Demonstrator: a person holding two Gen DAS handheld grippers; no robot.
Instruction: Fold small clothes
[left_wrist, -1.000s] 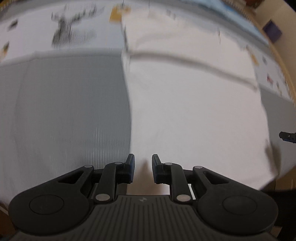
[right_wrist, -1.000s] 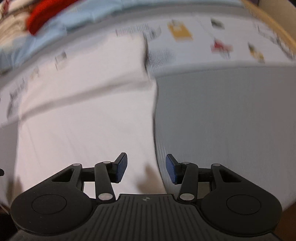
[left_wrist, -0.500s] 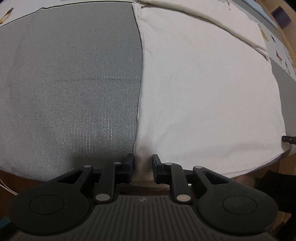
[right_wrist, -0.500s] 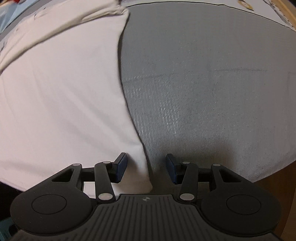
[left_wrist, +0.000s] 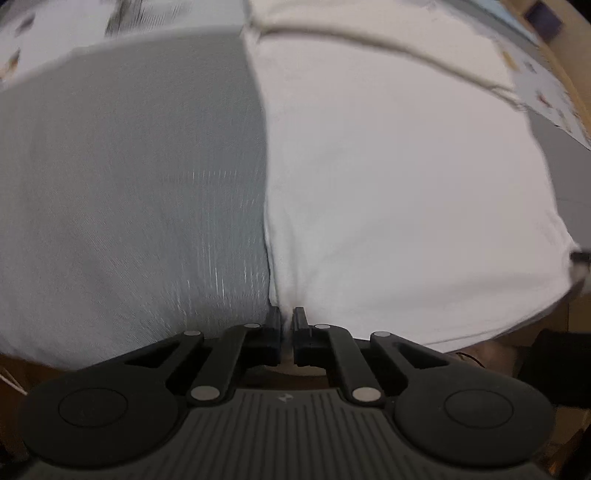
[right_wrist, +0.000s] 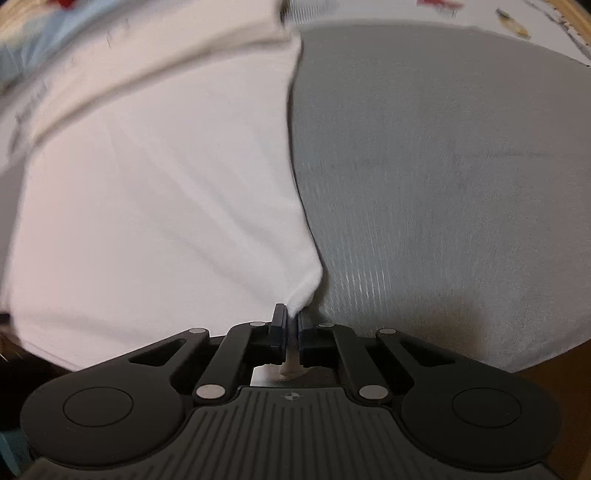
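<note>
A grey woven fabric mat (left_wrist: 129, 192) covers the bench, and a white cotton garment (left_wrist: 399, 177) lies spread flat across its middle. The mat is the landmark here. On the garment's left side, the left claw (left_wrist: 287, 325) is pinched together on the near left corner of the cloth, right at the mat's near edge, with the white hem bunched up between its black fingers (left_wrist: 274, 325). A folded-over band of the same garment runs across the far part, toward the mat's far edge.

At the other side, the white cotton garment (right_wrist: 155, 206) ends against bare grey mat (right_wrist: 443, 166), and the right claw (right_wrist: 291, 321) is clamped on the near right corner, a small peak of cloth pulled up into it. Beyond the mat's far edge lies a pale printed sheet with small coloured pictures (right_wrist: 480, 14), blurred.
</note>
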